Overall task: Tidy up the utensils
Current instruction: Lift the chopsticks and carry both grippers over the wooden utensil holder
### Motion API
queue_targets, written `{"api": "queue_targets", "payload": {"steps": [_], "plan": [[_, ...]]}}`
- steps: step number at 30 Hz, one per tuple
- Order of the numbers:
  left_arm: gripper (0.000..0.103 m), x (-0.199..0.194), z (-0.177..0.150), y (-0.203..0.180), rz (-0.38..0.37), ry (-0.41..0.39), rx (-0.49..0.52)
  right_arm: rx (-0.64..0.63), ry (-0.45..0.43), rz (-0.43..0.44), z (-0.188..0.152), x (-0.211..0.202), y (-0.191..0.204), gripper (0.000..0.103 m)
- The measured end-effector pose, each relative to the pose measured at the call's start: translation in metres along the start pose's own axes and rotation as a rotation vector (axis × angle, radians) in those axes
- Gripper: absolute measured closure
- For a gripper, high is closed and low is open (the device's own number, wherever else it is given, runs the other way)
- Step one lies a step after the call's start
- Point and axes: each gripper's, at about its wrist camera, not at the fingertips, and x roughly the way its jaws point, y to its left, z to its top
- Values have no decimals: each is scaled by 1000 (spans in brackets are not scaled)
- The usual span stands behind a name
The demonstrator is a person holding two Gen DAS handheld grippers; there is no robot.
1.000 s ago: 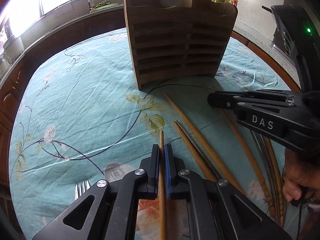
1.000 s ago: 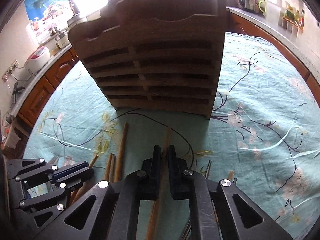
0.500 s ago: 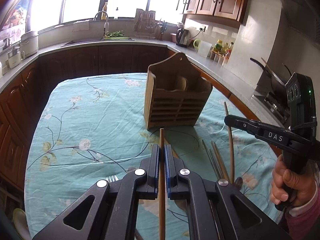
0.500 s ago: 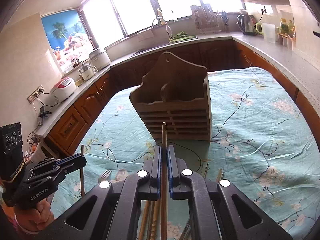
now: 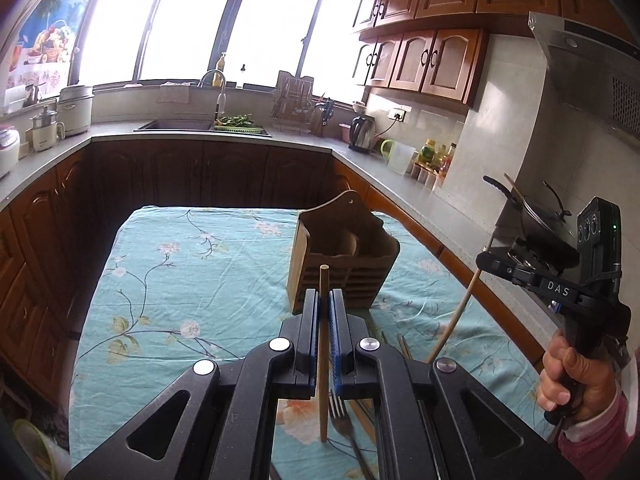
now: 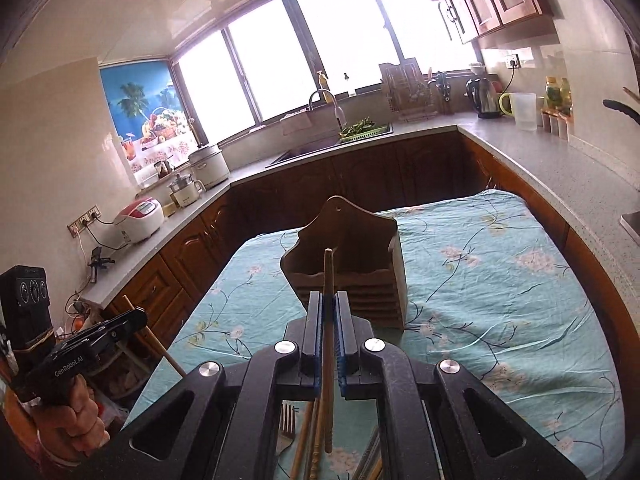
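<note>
With both grippers up over the table, my left gripper (image 5: 324, 300) is clamped tight on one chopstick (image 5: 323, 354), and my right gripper (image 6: 329, 304) likewise grips another chopstick (image 6: 329, 356). Wooden holder (image 5: 344, 256) stands on the tablecloth (image 5: 192, 280) ahead; fork (image 5: 340, 412) lies below.

The left gripper (image 5: 324, 300) is held raised above the wooden utensil holder (image 5: 344, 256) and pointing down toward it, its jaws pinched tight on a light chopstick (image 5: 323, 344). The right gripper (image 6: 329, 304) is likewise up above the holder, tilted down at it, jaws clamped on a darker chopstick (image 6: 328, 340). Seen from the left wrist, the right hand (image 5: 576, 376) sits to the right of the holder, fingers wrapped round the black handle (a pink sleeve shows at the wrist). From the right wrist, the left hand (image 6: 68, 420) is left of the holder, fisted on its handle.
</note>
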Motion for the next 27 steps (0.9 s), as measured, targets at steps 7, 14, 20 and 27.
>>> {"api": "queue_targets", "payload": {"steps": [7, 14, 20, 27], "plan": [[100, 3, 2, 0, 3, -18, -12, 6, -13, -7, 2, 2, -4, 98], [100, 2, 12, 1, -5, -68, -33, 22, -49, -13, 13, 3, -10, 98], [100, 6, 34, 2, -3, -151, -33, 52, -115, -15, 41, 6, -19, 98], [100, 26, 68, 10, -21, -241, -55, 65, -242, -35, 89, 5, -24, 98]]}}
